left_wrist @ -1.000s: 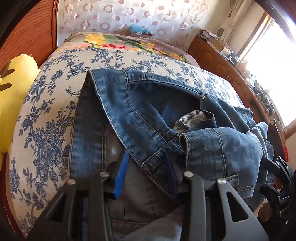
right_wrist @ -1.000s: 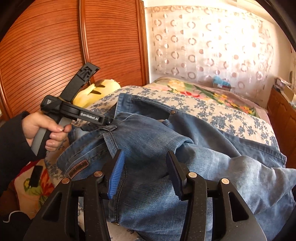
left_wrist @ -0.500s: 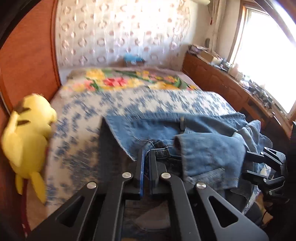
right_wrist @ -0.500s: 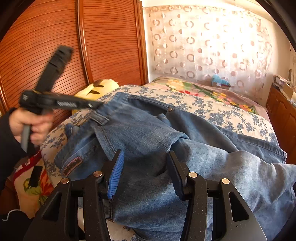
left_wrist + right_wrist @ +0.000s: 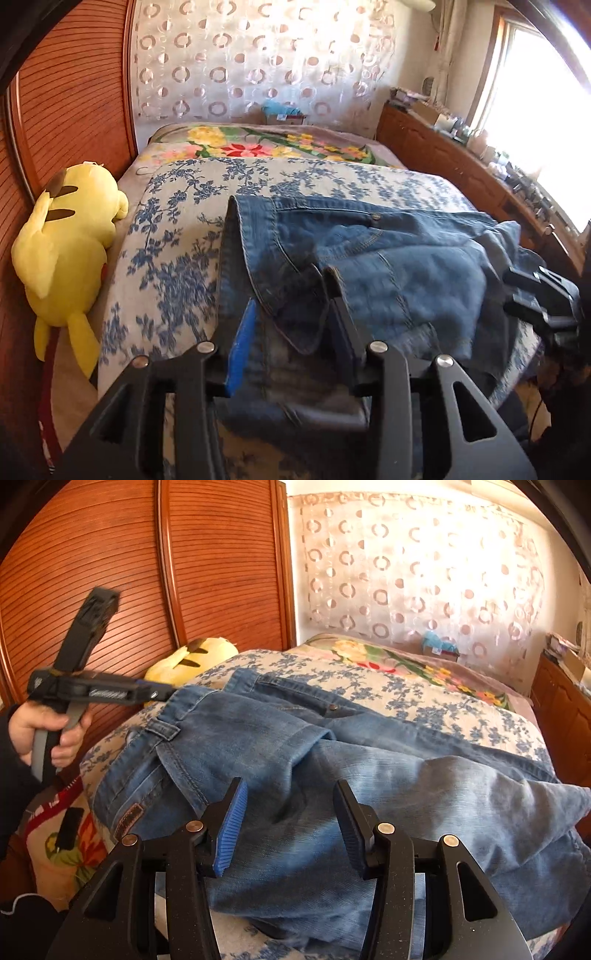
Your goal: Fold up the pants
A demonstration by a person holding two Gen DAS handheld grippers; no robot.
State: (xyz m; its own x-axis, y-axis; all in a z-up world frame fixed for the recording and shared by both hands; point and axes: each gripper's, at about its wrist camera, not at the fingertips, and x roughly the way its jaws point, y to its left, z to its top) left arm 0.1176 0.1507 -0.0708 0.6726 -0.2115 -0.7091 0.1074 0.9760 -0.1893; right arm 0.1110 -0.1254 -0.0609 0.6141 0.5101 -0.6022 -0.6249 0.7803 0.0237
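Blue jeans [image 5: 399, 266] lie rumpled on the bed, with the waistband [image 5: 207, 701] toward the left side. My left gripper [image 5: 291, 328] hangs over the waistband corner. Its jaws are opening, and a loose denim flap sits between the pads without being pressed. From the right wrist, the left gripper [image 5: 162, 694] shows in a person's hand [image 5: 40, 727], its tip at the waistband edge. My right gripper [image 5: 288, 819] stands open low over the bunched leg, with denim [image 5: 424, 794] lying between and under its fingers. From the left wrist, the right gripper [image 5: 535, 295] is at the jeans' right edge.
A blue-flowered cover [image 5: 173, 258] tops the bed, with a bright floral blanket [image 5: 258, 144] behind it. A yellow plush toy [image 5: 70, 240] lies at the left edge against the wooden slatted wardrobe [image 5: 110, 572]. A cluttered wooden dresser [image 5: 461, 166] runs under the window on the right.
The left gripper shut on the waistband, drew back and up with it, and has now opened again. The waistband lies flatter. The right gripper has stayed put.
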